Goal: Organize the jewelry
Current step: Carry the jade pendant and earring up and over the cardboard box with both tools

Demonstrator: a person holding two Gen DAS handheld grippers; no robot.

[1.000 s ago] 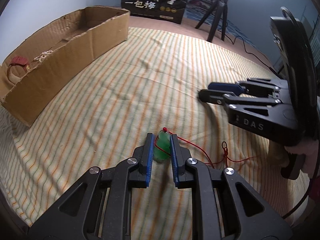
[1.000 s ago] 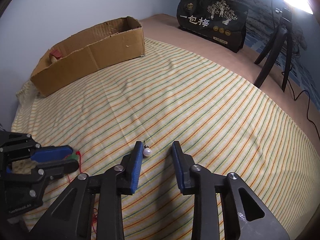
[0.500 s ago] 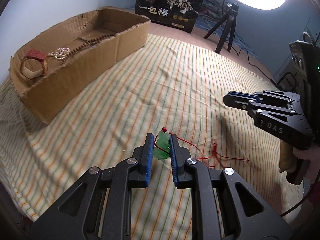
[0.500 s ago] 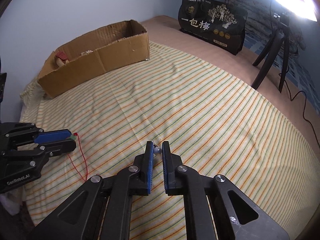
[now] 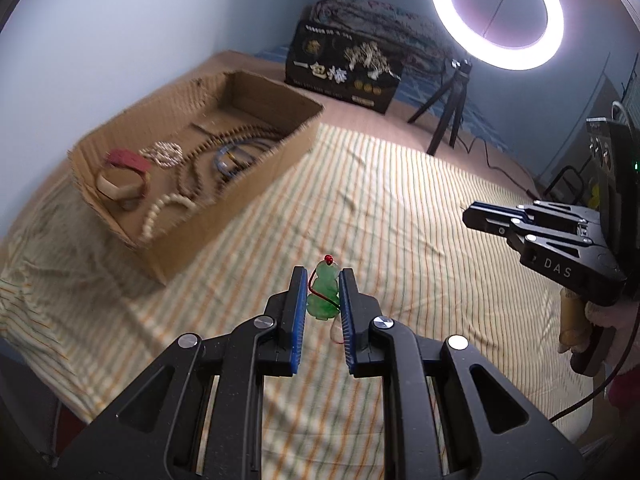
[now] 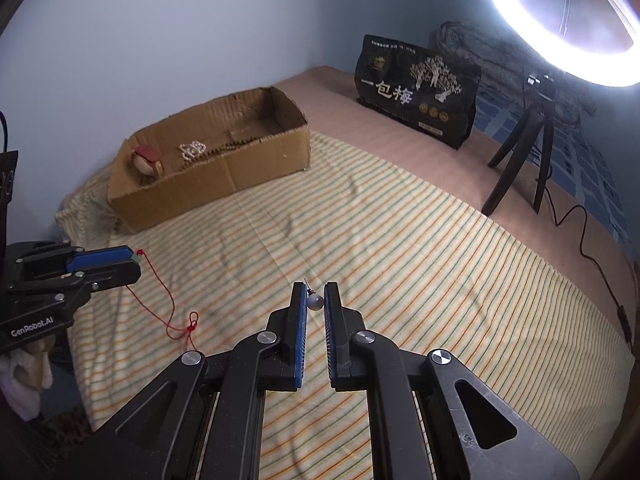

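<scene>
Two pieces of jewelry are held, one in each gripper, and both need to travel the same way: forward and to the left, toward the cardboard box (image 5: 208, 184).

Nearest in the left wrist view, the left gripper (image 5: 322, 296) has its jaws drawn in close on a green pendant (image 5: 325, 295), which stands upright between the blue pads with its red bead on top. Its red cord (image 6: 168, 304) trails down from the jaws in the right wrist view and ends in a knot that looks to hang close over the striped bedspread (image 6: 400, 240); whether it touches I cannot tell.

Nearest in the right wrist view, the right gripper (image 6: 315, 303) is clamped nearly shut on a small pearl earring (image 6: 314, 301), its pin pointing up and away past the left pad.

Beyond both, the box lies on the bed near the wall, its long axis running from the near left to the far right. Inside it sit a red-and-cream bracelet (image 5: 122, 178), a white bead string (image 5: 168, 210), a brown bead necklace (image 5: 224, 144) and other pieces.

By my reading the left gripper is the nearer to the box, with the box's near long wall between it and the open interior, so the pendant should be lifted over that wall first, cord following.

A black bag (image 6: 416, 96), a tripod (image 6: 520, 164) and a ring light (image 5: 496, 14) stand farthest back.
</scene>
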